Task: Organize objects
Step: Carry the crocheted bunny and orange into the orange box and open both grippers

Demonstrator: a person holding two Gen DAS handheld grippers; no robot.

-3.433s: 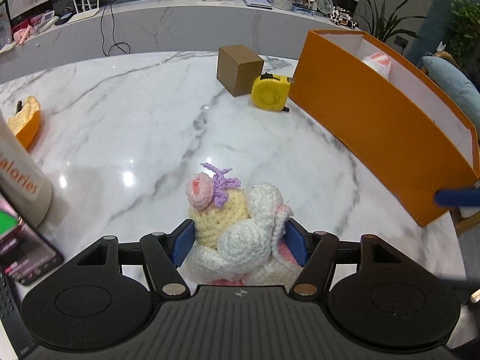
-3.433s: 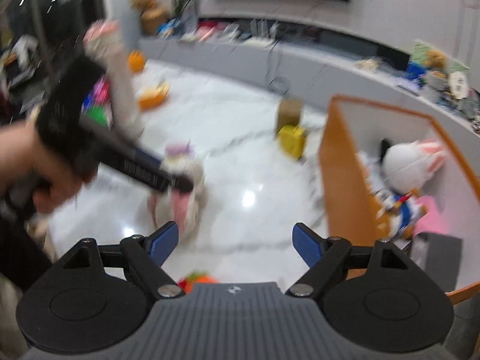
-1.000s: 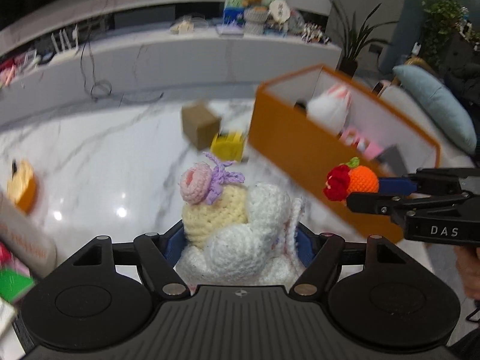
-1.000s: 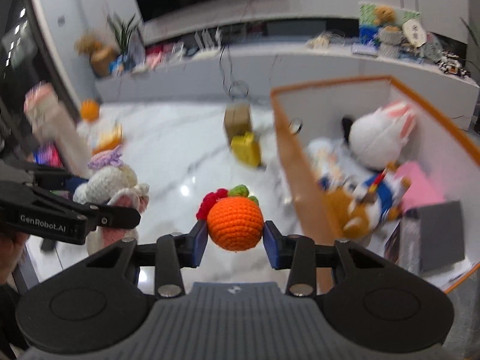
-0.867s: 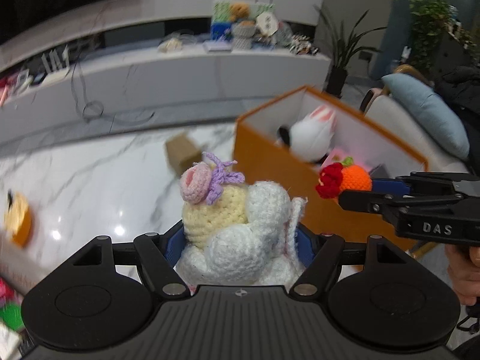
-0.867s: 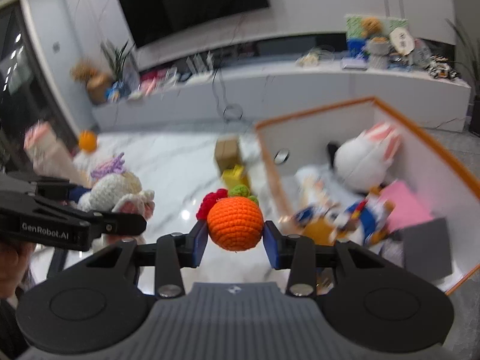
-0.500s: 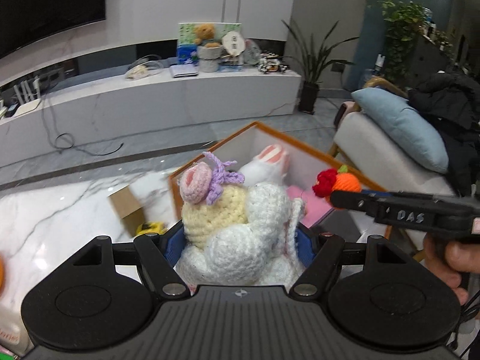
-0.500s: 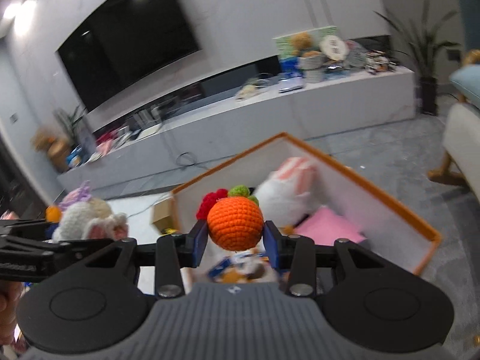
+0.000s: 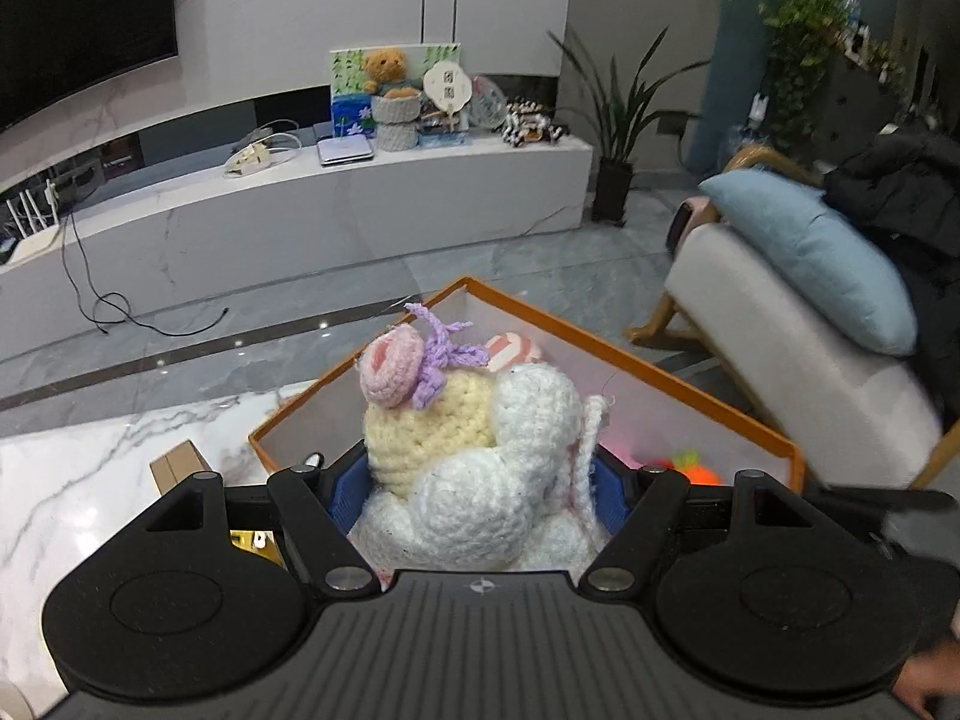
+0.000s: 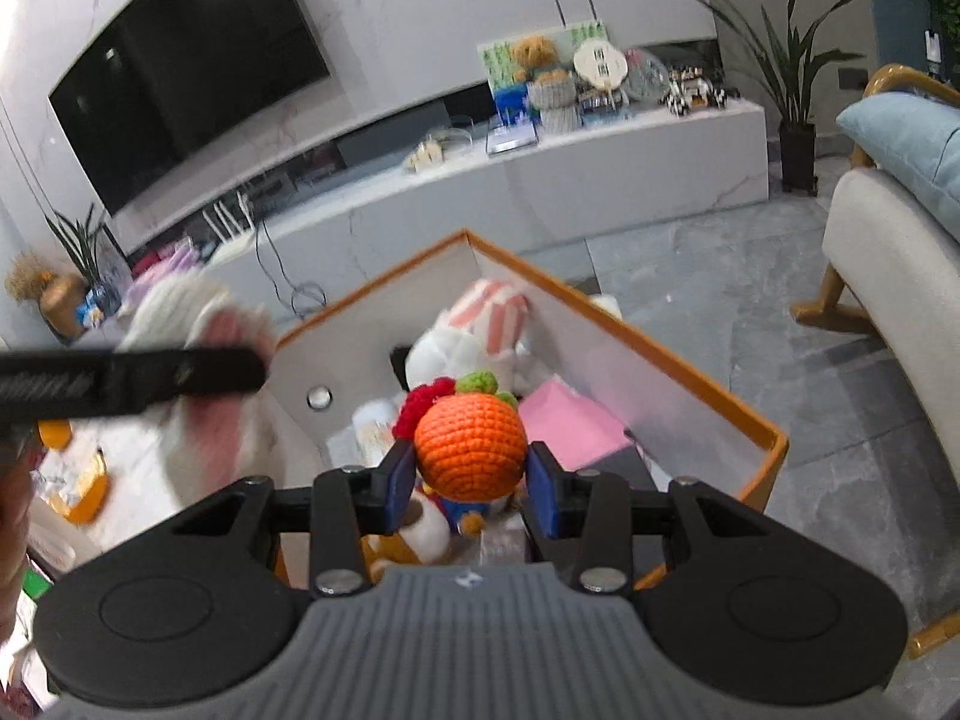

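R wrist: crochet orange (image 10: 470,449) over orange box (image 10: 774,441).

I find no word, brand or number that I can read. The round white plaque (image 9: 447,83) on the TV console (image 9: 360,204) bears dark characters, too small to make out. In the right wrist view the side of my left gripper (image 9: 478,483) is blurred, so I cannot tell whether it carries lettering.
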